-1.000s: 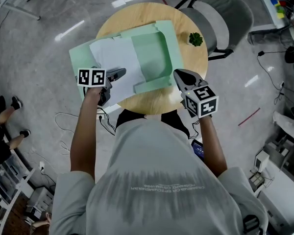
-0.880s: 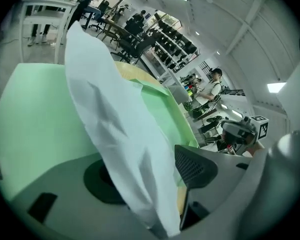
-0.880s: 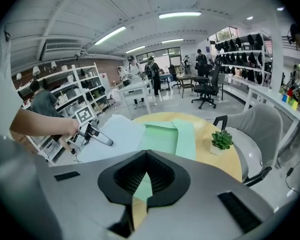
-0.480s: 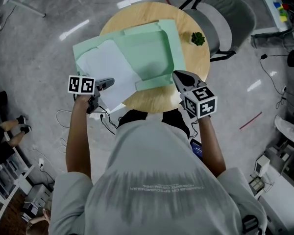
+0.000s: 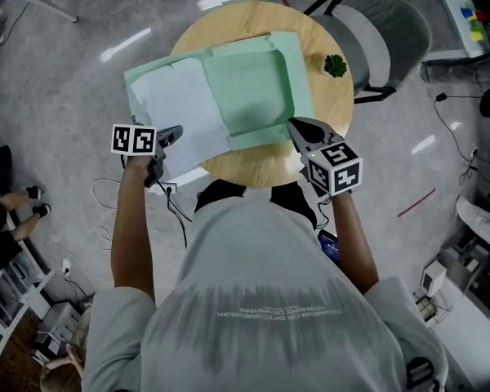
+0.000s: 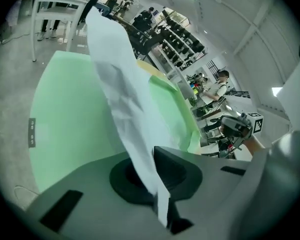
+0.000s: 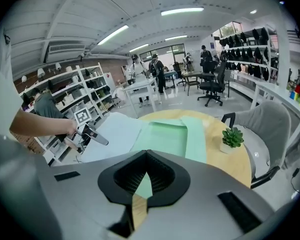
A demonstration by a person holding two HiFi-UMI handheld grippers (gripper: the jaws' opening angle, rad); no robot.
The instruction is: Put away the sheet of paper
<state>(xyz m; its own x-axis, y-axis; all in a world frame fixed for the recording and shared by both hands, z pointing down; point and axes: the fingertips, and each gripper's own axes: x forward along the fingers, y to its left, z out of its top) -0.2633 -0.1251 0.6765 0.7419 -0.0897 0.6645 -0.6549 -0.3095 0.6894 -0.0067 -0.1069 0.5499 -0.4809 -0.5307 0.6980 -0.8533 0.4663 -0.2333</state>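
Note:
A white sheet of paper (image 5: 180, 113) lies on the left flap of an open mint-green folder (image 5: 261, 88) on the round wooden table (image 5: 253, 19). My left gripper (image 5: 175, 131) is at the sheet's near left corner, shut on its edge. In the left gripper view the paper (image 6: 125, 99) runs up from between the closed jaws (image 6: 157, 184), with the green folder (image 6: 65, 114) behind it. My right gripper (image 5: 294, 123) is shut and empty, by the folder's near right corner. In the right gripper view the folder (image 7: 167, 136) and paper (image 7: 112, 131) lie beyond the closed jaws (image 7: 142, 176).
A small potted plant (image 5: 336, 64) stands at the table's right edge. A grey chair (image 5: 392, 31) is behind it on the right. The folder's left flap overhangs the table edge. Cables (image 5: 114, 198) lie on the floor on the left.
My left gripper backed off the sheet to its near left corner and closed on the edge. Folder and paper turned slightly on the table. The right gripper stayed put.

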